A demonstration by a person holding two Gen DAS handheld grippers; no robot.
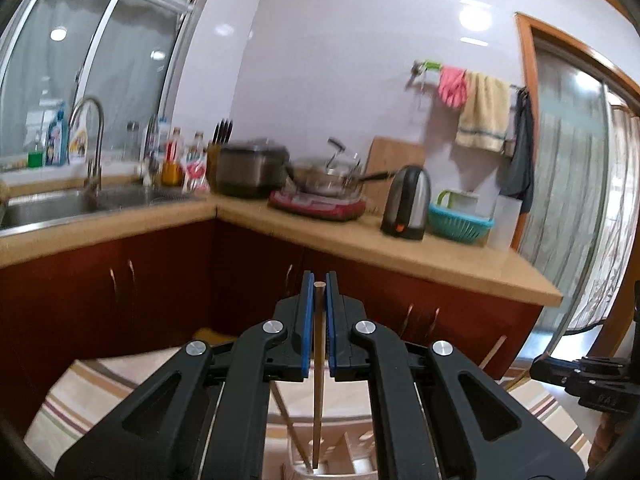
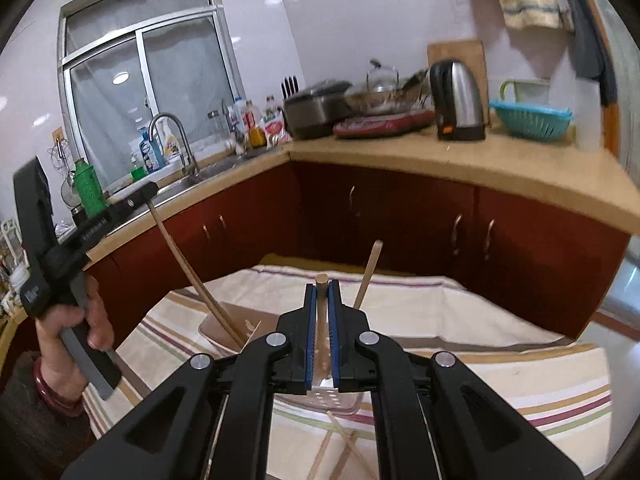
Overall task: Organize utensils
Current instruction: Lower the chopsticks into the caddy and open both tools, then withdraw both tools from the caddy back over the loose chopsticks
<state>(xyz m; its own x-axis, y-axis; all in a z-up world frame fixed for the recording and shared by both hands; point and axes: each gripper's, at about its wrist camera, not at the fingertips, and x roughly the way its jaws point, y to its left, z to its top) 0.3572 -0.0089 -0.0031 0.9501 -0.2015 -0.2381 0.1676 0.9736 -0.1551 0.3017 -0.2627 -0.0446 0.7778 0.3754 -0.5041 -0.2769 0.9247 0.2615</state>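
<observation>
- Nearest to us, the left gripper point(image 1: 319, 280) has its blue pads clamped on a wooden chopstick point(image 1: 319, 380) that hangs steeply down, its lower tip over a clear holder point(image 1: 352, 452) at the bottom edge of the left wrist view.
- The right gripper point(image 2: 322, 284) is likewise closed narrow on a second chopstick point(image 2: 321, 312), whose round end pokes up between the pads.
- Under the right gripper we see a clear plastic container point(image 2: 320, 396) on a striped cloth point(image 2: 480, 376); several loose chopsticks point(image 2: 344, 448) lie crossed on the cloth just nearer than it.
- One more chopstick point(image 2: 367, 276) leans up out of the container, just right of the right gripper's pads.
- At the left of the right wrist view, a hand point(image 2: 68, 332) with a red bangle grips the handle of the left tool, whose chopstick slants down toward the container.
- Beyond the cloth-covered table we see dark red cabinet doors point(image 2: 400, 216) under a tan L-shaped countertop point(image 2: 500, 164).
- On the counter's right run stand a steel kettle point(image 2: 458, 100), a teal basket point(image 2: 530, 120), and a pan on a red cooktop point(image 2: 384, 124); a dark rice cooker point(image 2: 316, 110) sits toward the corner.
- On the far left are a steel sink point(image 1: 48, 204) with a curved faucet point(image 1: 94, 140), bottles, and a knife block.
- Farthest, a sliding window point(image 2: 152, 92) sits above the sink, and towels point(image 1: 482, 112) hang from a wall rail on the right beside a wood-framed door point(image 1: 568, 140).
</observation>
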